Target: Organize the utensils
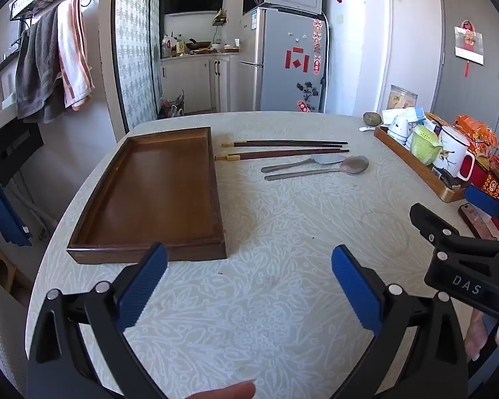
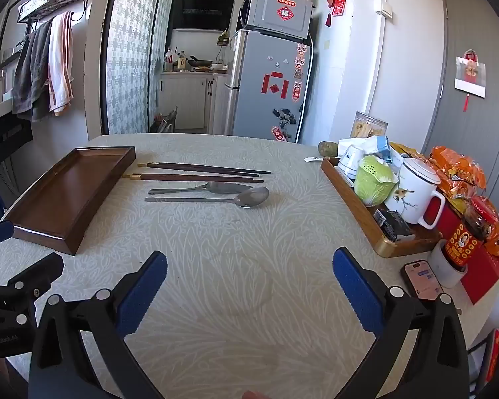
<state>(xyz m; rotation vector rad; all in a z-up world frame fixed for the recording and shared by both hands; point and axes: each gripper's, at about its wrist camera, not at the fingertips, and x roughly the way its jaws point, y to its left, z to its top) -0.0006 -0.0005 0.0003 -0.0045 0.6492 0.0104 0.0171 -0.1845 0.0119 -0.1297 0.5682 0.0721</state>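
Note:
An empty brown wooden tray [image 1: 156, 196] [image 2: 66, 193] lies on the left of the table. To its right lie two pairs of dark chopsticks [image 1: 282, 149] [image 2: 199, 172] and two metal spoons [image 1: 316, 168] [image 2: 213, 194], side by side. My left gripper [image 1: 249, 286] hovers open over the tablecloth near the tray's front right corner, with nothing between its blue pads. My right gripper [image 2: 249, 286] hovers open over bare tablecloth nearer the front, well short of the spoons. The right gripper's body shows at the right edge of the left wrist view.
A second wooden tray [image 2: 356, 206] [image 1: 412, 169] at the right holds cups, a white mug and a green strainer. Snack packets and a red jar crowd behind it. A phone [image 2: 422, 281] lies near the table's right front edge. A fridge stands beyond the table.

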